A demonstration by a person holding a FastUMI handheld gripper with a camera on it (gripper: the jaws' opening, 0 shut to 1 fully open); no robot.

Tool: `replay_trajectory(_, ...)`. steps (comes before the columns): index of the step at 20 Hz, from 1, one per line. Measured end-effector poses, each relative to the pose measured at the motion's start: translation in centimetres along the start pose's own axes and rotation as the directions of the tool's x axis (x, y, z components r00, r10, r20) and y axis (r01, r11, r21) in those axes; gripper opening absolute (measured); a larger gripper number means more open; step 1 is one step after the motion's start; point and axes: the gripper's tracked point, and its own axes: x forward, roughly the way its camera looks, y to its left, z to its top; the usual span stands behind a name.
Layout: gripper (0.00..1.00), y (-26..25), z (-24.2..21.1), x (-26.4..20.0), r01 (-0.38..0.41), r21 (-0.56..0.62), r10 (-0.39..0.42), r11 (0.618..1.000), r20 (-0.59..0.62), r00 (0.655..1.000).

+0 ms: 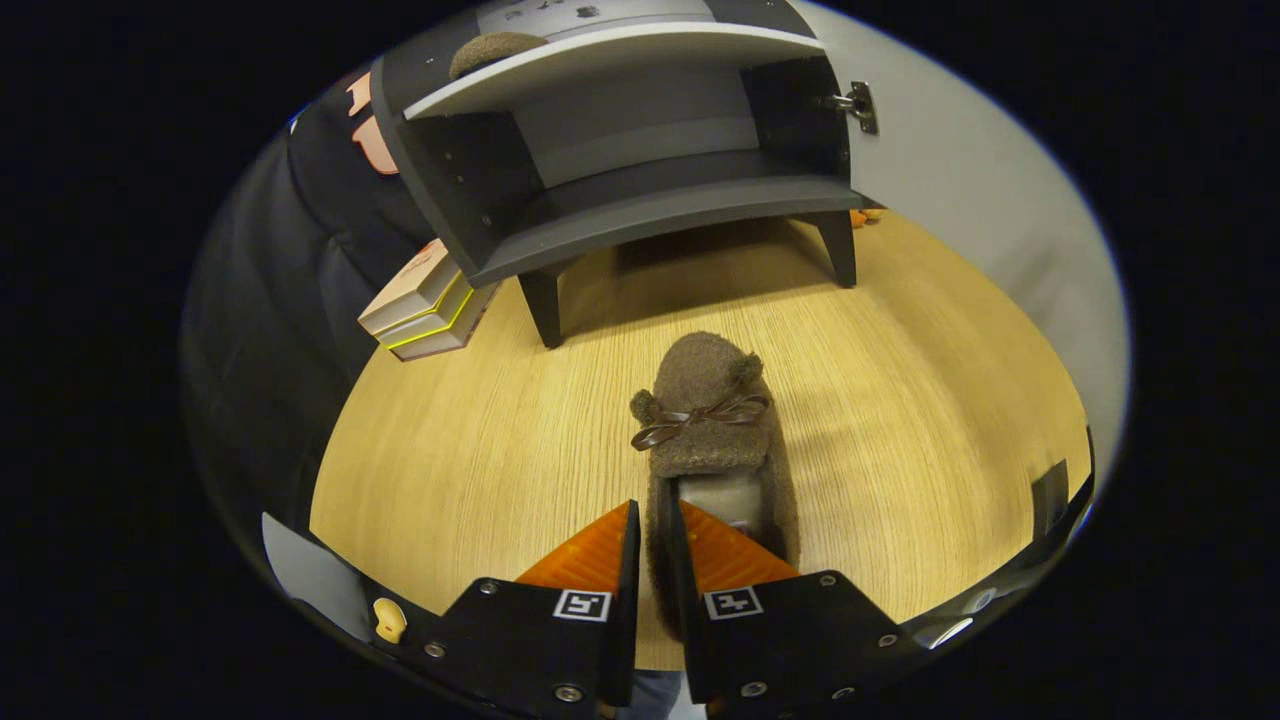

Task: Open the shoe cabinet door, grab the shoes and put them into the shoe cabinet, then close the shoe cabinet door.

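A brown fuzzy slipper (708, 420) with a dark ribbon bow points away from me over the wooden table (480, 430). My gripper (656, 530) is shut on the slipper's left side wall, one finger outside it and one inside the opening. Beyond the slipper stands the dark shoe cabinet (640, 180) on short legs, with its inner shelf bare. The cabinet door (960, 170) is swung open to the right on a metal hinge (858, 104). A second brown slipper (495, 50) lies on top of the cabinet.
A stack of flat boxes (425, 305) leans by the cabinet's left leg. A small orange thing (866, 214) peeks out behind the right leg. Bare wood lies between the slipper and the cabinet.
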Motion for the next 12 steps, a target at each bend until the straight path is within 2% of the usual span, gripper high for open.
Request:
replay_trajectory(6,0.20,-0.2,0.8,3.8,0.013,0.036,-0.013,0.999,0.003,1.000)
replay_trajectory(9,0.12,-0.6,1.4,4.8,0.024,0.074,-0.025,0.997,0.015,1.000)
replay_trajectory(12,0.09,-0.5,1.7,4.5,0.030,0.046,-0.031,0.999,0.032,0.999)
